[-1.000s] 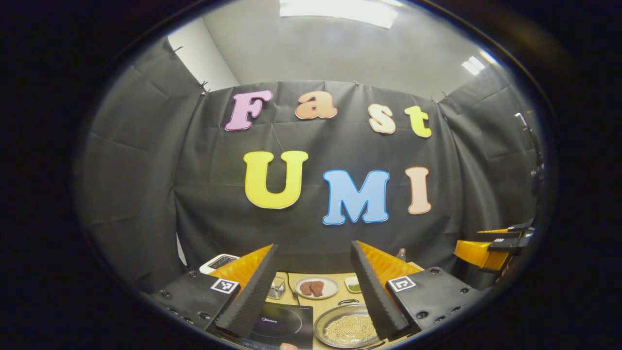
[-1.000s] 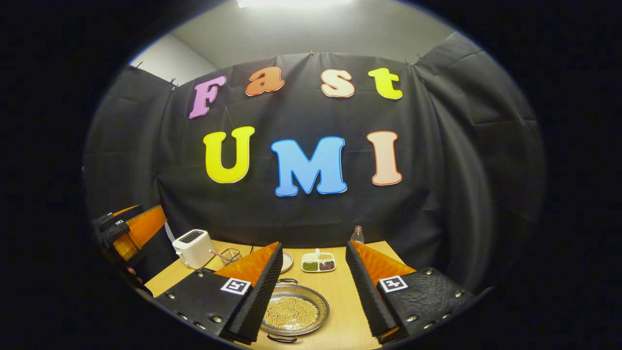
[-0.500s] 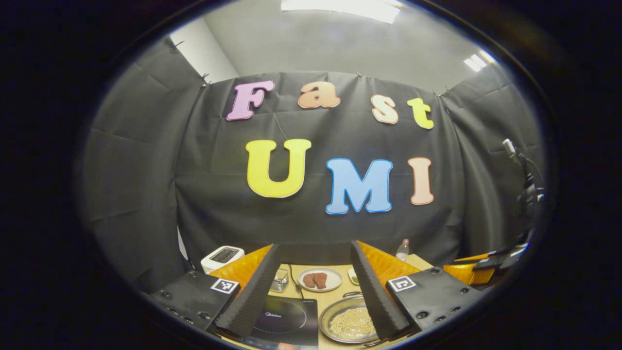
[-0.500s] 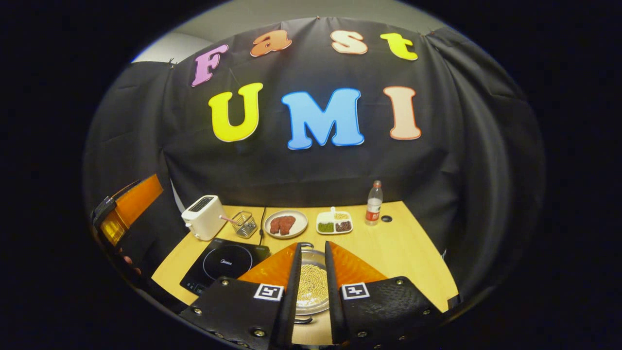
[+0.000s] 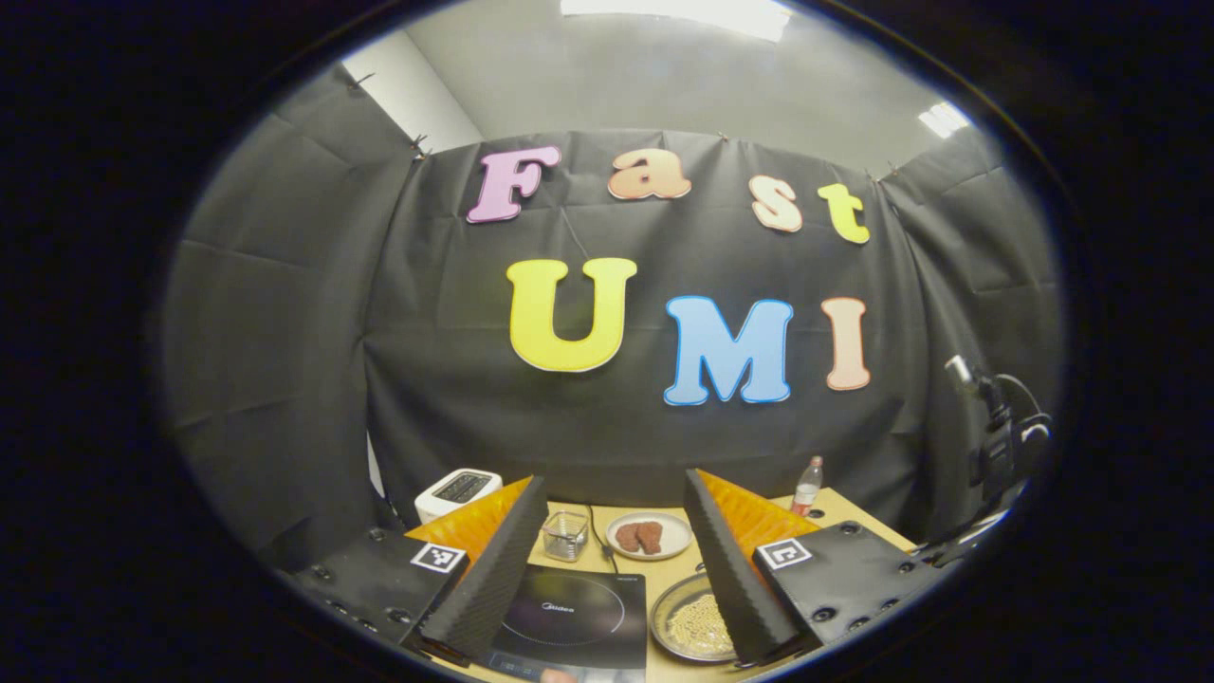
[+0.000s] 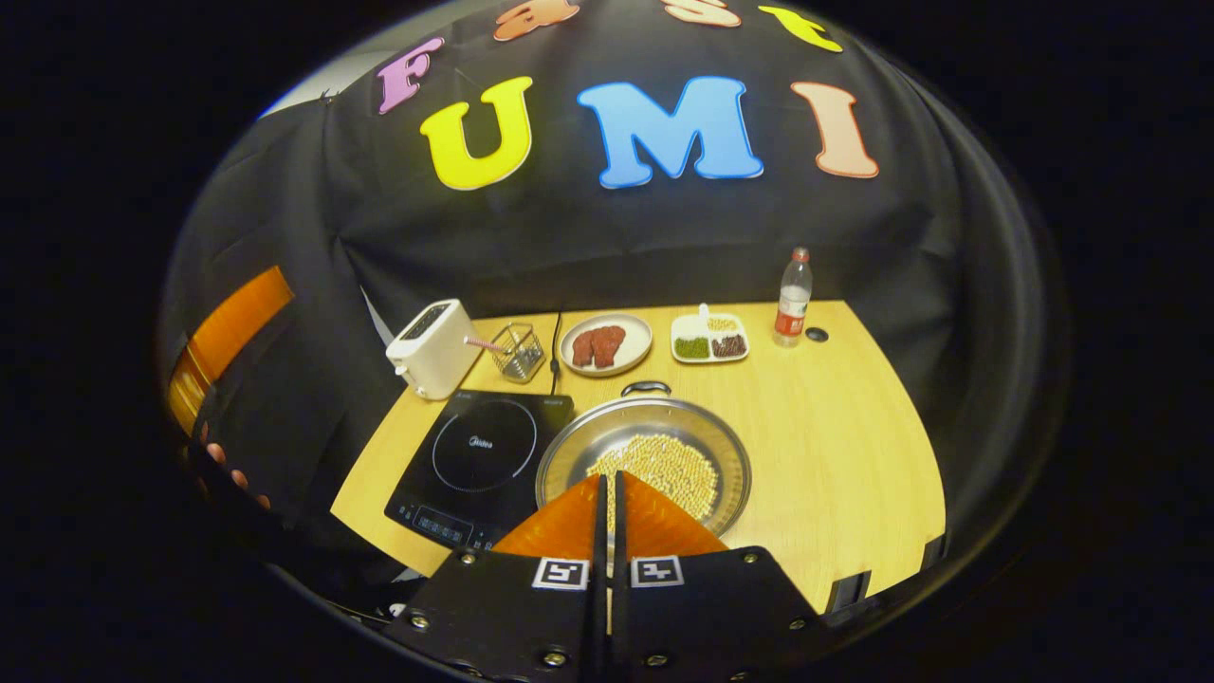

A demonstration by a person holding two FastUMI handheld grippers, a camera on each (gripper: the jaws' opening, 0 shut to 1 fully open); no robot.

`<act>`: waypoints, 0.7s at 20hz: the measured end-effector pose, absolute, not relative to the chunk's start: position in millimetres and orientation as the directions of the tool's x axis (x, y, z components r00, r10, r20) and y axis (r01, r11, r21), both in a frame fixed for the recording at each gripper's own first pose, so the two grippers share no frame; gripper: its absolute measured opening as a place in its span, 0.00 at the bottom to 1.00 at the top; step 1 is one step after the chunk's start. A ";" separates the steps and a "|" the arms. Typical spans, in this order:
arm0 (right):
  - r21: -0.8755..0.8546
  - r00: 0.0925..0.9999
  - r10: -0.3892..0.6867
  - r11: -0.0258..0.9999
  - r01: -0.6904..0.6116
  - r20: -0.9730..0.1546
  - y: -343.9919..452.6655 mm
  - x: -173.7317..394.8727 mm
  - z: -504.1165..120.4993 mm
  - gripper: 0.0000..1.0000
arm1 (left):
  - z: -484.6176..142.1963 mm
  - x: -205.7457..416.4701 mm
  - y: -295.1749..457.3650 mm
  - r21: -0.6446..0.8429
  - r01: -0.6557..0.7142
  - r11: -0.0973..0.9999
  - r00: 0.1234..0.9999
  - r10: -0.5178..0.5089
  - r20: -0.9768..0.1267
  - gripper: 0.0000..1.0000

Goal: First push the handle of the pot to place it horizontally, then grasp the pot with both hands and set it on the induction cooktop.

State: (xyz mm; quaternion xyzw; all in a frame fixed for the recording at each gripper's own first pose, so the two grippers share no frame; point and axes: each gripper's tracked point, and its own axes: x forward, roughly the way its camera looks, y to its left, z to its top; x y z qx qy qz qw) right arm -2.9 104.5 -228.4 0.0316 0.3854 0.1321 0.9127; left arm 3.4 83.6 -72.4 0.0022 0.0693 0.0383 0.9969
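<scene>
Both closed jaws over pot (image 6: 645, 453)

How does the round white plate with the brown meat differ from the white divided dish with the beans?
The round white plate is circular and undivided, while the white divided dish is rectangular with compartments. The plate holds brown meat pieces; the dish holds green and dark beans. The plate lies nearer the wire basket, the dish nearer the bottle. Both rest on the wooden table.

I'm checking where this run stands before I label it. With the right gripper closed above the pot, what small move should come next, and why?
Probably lower the right gripper toward a pot handle to nudge it: its fingers are shut together, suited to pushing, and the pot sits on the table beside the induction cooktop, not on it.
</scene>
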 end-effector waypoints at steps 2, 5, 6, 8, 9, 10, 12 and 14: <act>0.188 0.610 0.283 0.958 -0.215 -0.740 110.8 -9.0 -248.7 0.05 | -75.9 2.2 90.6 0.011 -0.087 0.996 0.985 0.087 -0.146 0.93; 0.249 0.527 0.313 0.950 -0.190 -0.790 121.3 -20.3 -274.9 0.01 | -82.2 -0.8 103.7 0.011 -0.105 0.994 0.982 0.106 -0.158 0.93; 0.259 0.503 0.318 0.948 -0.185 -0.804 123.3 -22.6 -282.6 0.01 | -84.6 -2.2 107.5 0.010 -0.111 0.994 0.980 0.111 -0.163 0.93; 0.285 0.453 0.334 0.942 -0.175 -0.826 129.5 -29.5 -298.3 0.01 | -89.0 -4.1 116.0 0.009 -0.124 0.992 0.977 0.123 -0.172 0.99; 0.294 0.429 0.340 0.940 -0.173 -0.837 132.7 -33.3 -306.0 0.01 | -90.3 -5.9 119.8 0.009 -0.129 0.992 0.976 0.129 -0.175 0.99; 0.299 0.406 0.341 0.940 -0.166 -0.848 133.8 -34.8 -314.2 0.00 | -91.0 -6.0 122.8 0.010 -0.134 0.991 0.975 0.134 -0.177 0.96; 0.311 0.366 0.349 0.937 -0.160 -0.863 139.4 -40.7 -328.7 0.00 | -90.1 -7.7 129.2 0.015 -0.143 0.990 0.974 0.144 -0.177 0.93; 0.318 0.325 0.351 0.936 -0.152 -0.878 143.8 -46.3 -345.2 0.01 | -89.9 -9.0 133.9 0.018 -0.150 0.988 0.973 0.151 -0.176 0.93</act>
